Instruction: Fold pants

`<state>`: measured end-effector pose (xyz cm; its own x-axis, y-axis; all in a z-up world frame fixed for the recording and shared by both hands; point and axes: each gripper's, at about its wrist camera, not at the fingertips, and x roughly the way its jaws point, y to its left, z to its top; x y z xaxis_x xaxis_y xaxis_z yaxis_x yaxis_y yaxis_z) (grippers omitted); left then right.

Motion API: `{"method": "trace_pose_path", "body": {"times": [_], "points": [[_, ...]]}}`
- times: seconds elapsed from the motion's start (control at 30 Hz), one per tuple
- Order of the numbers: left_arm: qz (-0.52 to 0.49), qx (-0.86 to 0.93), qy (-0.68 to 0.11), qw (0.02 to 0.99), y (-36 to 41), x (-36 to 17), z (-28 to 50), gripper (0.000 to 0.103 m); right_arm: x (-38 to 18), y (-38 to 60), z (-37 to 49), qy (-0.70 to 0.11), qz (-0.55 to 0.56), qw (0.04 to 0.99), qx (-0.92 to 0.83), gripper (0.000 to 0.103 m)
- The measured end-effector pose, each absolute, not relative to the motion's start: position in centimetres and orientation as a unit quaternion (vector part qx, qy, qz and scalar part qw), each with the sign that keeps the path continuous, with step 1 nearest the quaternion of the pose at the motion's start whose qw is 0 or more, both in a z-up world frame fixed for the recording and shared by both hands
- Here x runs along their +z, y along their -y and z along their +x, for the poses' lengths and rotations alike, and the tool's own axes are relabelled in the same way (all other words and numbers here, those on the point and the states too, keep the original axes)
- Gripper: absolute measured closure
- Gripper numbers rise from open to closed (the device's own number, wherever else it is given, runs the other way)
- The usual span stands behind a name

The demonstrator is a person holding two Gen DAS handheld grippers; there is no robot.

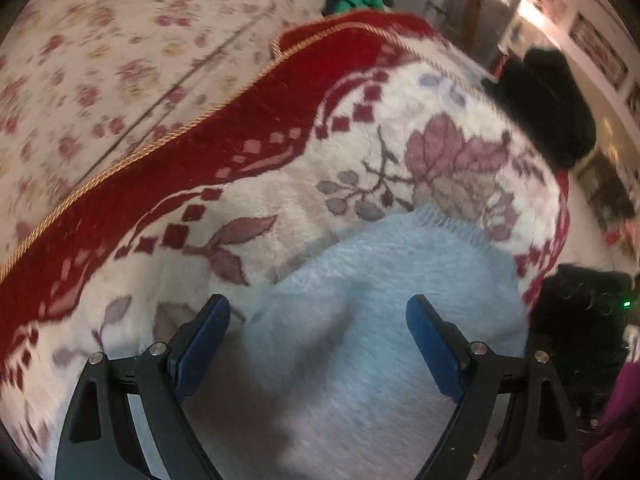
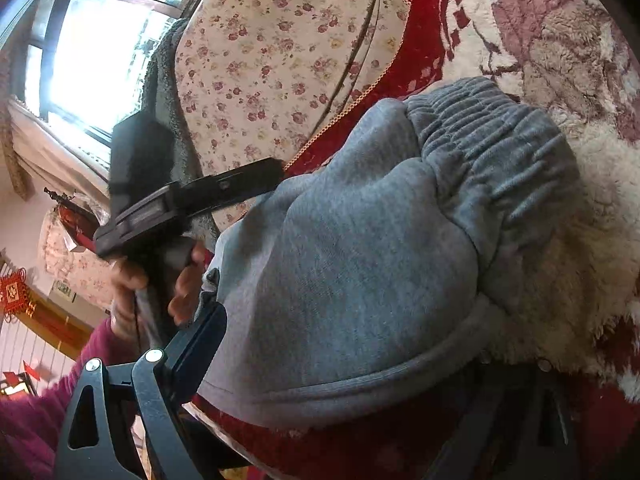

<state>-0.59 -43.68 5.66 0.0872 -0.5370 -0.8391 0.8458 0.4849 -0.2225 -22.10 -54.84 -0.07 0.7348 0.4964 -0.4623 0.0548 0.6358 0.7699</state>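
The left gripper (image 1: 318, 334) has its jaws wide apart, and nothing is pressed between the blue pads (image 1: 200, 344). It points steeply down at the pale fleecy side of the pants (image 1: 380, 300), which lie on the red and white flowered blanket (image 1: 280, 168), and the pads seem to be just above the cloth.

In the right wrist view the grey pants (image 2: 360, 260) are bunched up, with the ribbed waistband (image 2: 492, 148) at the far right. The right gripper (image 2: 352, 364) has only its left finger (image 2: 196, 344) in view, touching the fabric; the other is hidden under the folds, so I cannot tell if it clamps. A hand (image 2: 160, 280) in a purple sleeve (image 2: 32, 412) holds the other tool at the left
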Motion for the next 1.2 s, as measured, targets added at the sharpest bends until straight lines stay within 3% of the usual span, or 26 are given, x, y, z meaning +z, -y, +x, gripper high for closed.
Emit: {"method": "trace_pose_path", "body": {"times": [0.23, 0.43, 0.53, 0.6, 0.63, 0.7, 0.73, 0.97, 1.2], "points": [[0.233, -0.503, -0.509, 0.658, 46.7, 3.1, 0.6, 0.014, 0.5, 54.4, -22.3, -0.338, 0.374, 0.852, 0.141, 0.009], [0.217, -0.523, -0.558, 0.607, 48.2, 1.1, 2.1, 0.014, 0.2, 54.4, -21.4, -0.337, 0.374, 0.852, 0.143, 0.013], [0.218, -0.527, -0.564, 0.598, 48.4, 0.8, 2.2, 0.014, -0.5, 55.7, -21.4, -0.329, 0.414, 0.837, 0.141, 0.026], [0.222, -0.531, -0.560, 0.596, 48.5, 0.9, 2.0, 0.021, -1.4, 56.9, -21.5, -0.322, 0.458, 0.816, 0.146, 0.045], [0.226, -0.533, -0.555, 0.597, 48.4, 1.1, 1.9, 0.028, -1.6, 57.1, -21.6, -0.319, 0.471, 0.808, 0.153, 0.047], [0.230, -0.538, -0.547, 0.599, 48.3, 1.7, 1.6, 0.048, -1.6, 57.2, -21.6, -0.316, 0.478, 0.804, 0.159, 0.051], [0.222, -0.548, -0.549, 0.591, 48.1, 2.1, 1.4, 0.069, -1.4, 57.0, -21.6, -0.317, 0.472, 0.807, 0.160, 0.052], [0.232, -0.548, -0.522, 0.611, 47.5, 2.9, -0.2, 0.082, -0.4, 56.5, -21.4, -0.316, 0.455, 0.816, 0.164, 0.058], [0.207, -0.551, -0.504, 0.632, 45.9, 5.8, -0.3, 0.084, 1.6, 55.8, -21.1, -0.308, 0.434, 0.828, 0.180, 0.065]]}}
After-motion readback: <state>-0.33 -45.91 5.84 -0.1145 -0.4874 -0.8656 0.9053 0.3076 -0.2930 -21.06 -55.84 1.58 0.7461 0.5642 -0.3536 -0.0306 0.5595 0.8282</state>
